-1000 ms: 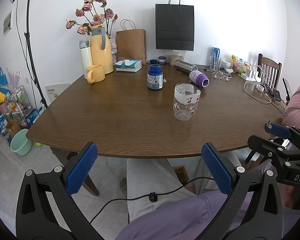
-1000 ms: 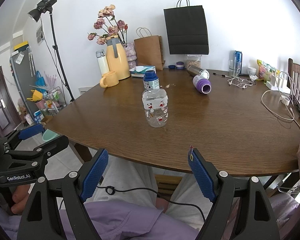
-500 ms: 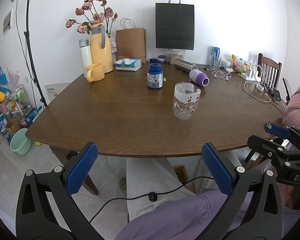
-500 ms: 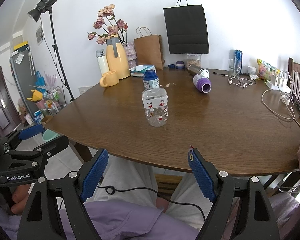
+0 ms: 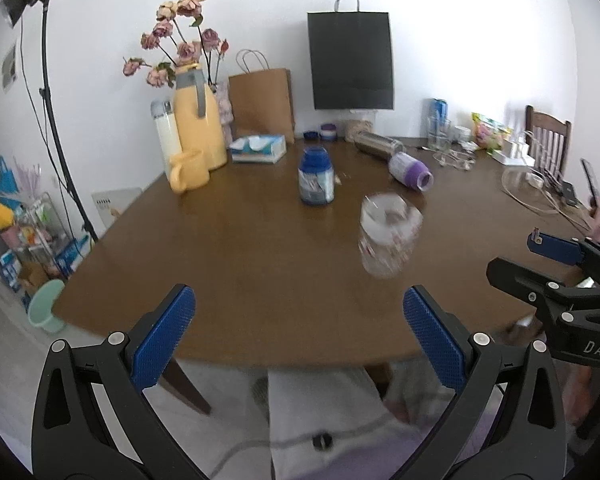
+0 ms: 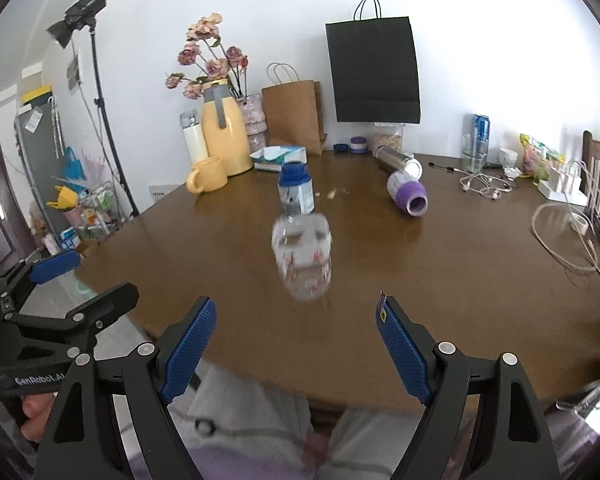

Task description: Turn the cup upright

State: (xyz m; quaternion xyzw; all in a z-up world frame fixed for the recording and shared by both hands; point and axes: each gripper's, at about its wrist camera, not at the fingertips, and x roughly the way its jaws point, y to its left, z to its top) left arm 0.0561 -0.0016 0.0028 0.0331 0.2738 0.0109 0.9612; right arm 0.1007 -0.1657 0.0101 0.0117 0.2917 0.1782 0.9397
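Note:
A clear glass cup with small red cartoon prints (image 5: 388, 236) stands on the brown wooden table (image 5: 228, 256), wider end up; motion blur hides which end is open. It also shows in the right wrist view (image 6: 303, 256), straight ahead between my fingers. My left gripper (image 5: 296, 340) is open and empty, over the table's near edge, left of the cup. My right gripper (image 6: 294, 348) is open and empty, a short way in front of the cup. Each gripper shows in the other's view: the right (image 5: 556, 264), the left (image 6: 56, 284).
A blue-lidded jar (image 5: 316, 176) stands behind the cup. A purple-rimmed bottle (image 5: 410, 170) and a steel flask (image 5: 378, 145) lie on their sides at the back right. A yellow jug (image 5: 198, 124), yellow mug (image 5: 186, 176), tissue box (image 5: 258, 149), paper bags and cables line the far side.
Both grippers have moved forward and up toward the table, so the cup is nearer and blurred. Both stay open. The cup has not moved on the table.

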